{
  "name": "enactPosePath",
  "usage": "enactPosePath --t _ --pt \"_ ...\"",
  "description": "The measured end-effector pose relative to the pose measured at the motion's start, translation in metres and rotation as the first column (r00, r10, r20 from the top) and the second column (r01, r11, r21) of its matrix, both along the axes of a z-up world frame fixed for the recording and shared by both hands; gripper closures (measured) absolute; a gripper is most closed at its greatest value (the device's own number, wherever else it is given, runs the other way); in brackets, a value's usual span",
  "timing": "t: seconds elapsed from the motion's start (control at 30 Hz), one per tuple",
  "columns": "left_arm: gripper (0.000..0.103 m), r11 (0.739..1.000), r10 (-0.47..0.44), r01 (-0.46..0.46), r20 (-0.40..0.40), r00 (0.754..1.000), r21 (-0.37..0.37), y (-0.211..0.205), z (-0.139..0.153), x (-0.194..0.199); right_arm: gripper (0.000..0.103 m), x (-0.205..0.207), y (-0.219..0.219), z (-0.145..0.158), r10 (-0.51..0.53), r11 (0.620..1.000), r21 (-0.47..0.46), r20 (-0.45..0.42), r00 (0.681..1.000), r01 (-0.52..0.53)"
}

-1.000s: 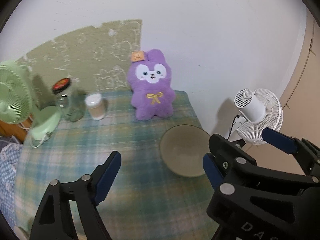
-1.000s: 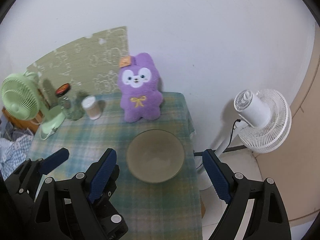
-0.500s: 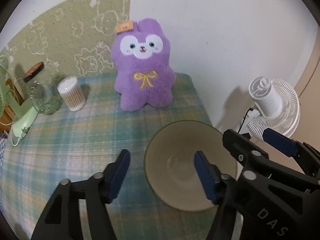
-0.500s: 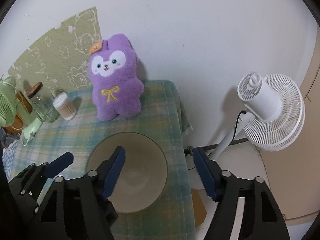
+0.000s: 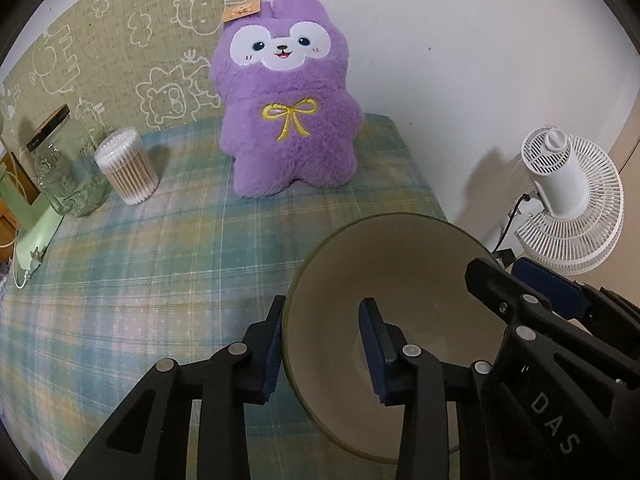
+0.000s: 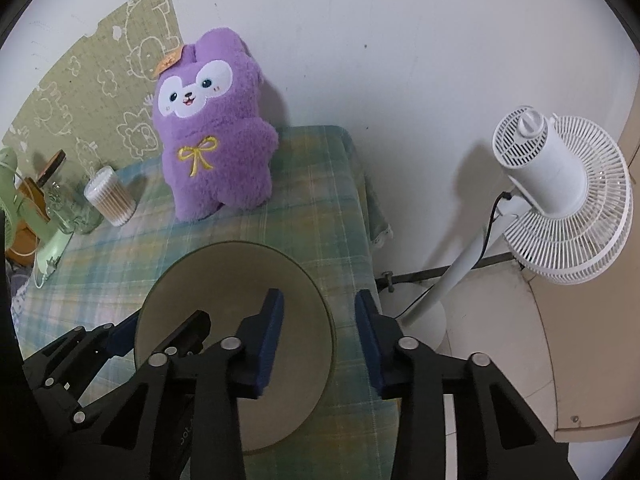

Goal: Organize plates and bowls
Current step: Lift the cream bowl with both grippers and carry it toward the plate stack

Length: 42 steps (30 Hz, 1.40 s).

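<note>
A beige bowl with a dark green rim sits near the right edge of the plaid tablecloth. My left gripper straddles the bowl's left rim, one finger outside and one inside. Its jaws are closing, and a gap still shows between the inner pad and the rim. My right gripper straddles the right rim the same way. Its jaws are also closing, with space visible on both sides of the rim. Each gripper also appears at the edge of the other's view.
A purple plush toy stands behind the bowl against the wall. At back left are a cotton swab holder, a glass jar and a green fan's base. A white floor fan stands beside the table's right edge.
Both grippers have come down and forward over the bowl, from wide apart in front of it to straddling its rims. Their jaws have narrowed a lot.
</note>
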<state>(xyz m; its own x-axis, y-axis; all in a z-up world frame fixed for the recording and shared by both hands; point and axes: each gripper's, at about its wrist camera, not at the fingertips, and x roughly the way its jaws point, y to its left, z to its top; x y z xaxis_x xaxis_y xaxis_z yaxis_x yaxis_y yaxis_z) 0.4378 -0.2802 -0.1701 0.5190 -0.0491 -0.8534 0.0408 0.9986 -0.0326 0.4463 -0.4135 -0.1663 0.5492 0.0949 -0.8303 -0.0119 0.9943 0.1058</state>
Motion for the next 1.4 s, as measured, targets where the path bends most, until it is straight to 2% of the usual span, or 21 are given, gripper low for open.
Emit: enactPosePath --t 0.1,0.43,1.0,1.23,1.4 --pt "0.073 1.000 0.000 0.000 0.003 1.000 0.029 -0.001 -0.001 0.001 0.078 0.002 0.002 -0.004 0.000 1.000 0.008 -0.014 1.000 0.000" --pt "0.086 0.998 0.009 -0.008 -0.008 1.000 0.060 0.003 -0.005 0.006 0.081 0.006 0.005 -0.009 -0.025 1.000 -0.006 -0.026 0.999 0.025" --pt "0.086 0.999 0.016 -0.014 -0.048 0.999 0.038 0.005 -0.003 -0.007 0.081 -0.009 0.011 0.000 -0.026 0.999 -0.030 -0.068 0.997 0.024" --pt "0.086 0.999 0.014 -0.012 -0.050 0.999 0.047 0.010 0.005 -0.019 0.081 -0.023 0.017 0.009 -0.026 0.999 -0.029 -0.070 0.997 0.024" --pt "0.086 1.000 0.011 -0.010 -0.044 0.999 0.026 0.013 0.015 -0.029 0.081 -0.035 0.020 0.022 -0.034 0.998 -0.045 -0.057 0.998 0.032"
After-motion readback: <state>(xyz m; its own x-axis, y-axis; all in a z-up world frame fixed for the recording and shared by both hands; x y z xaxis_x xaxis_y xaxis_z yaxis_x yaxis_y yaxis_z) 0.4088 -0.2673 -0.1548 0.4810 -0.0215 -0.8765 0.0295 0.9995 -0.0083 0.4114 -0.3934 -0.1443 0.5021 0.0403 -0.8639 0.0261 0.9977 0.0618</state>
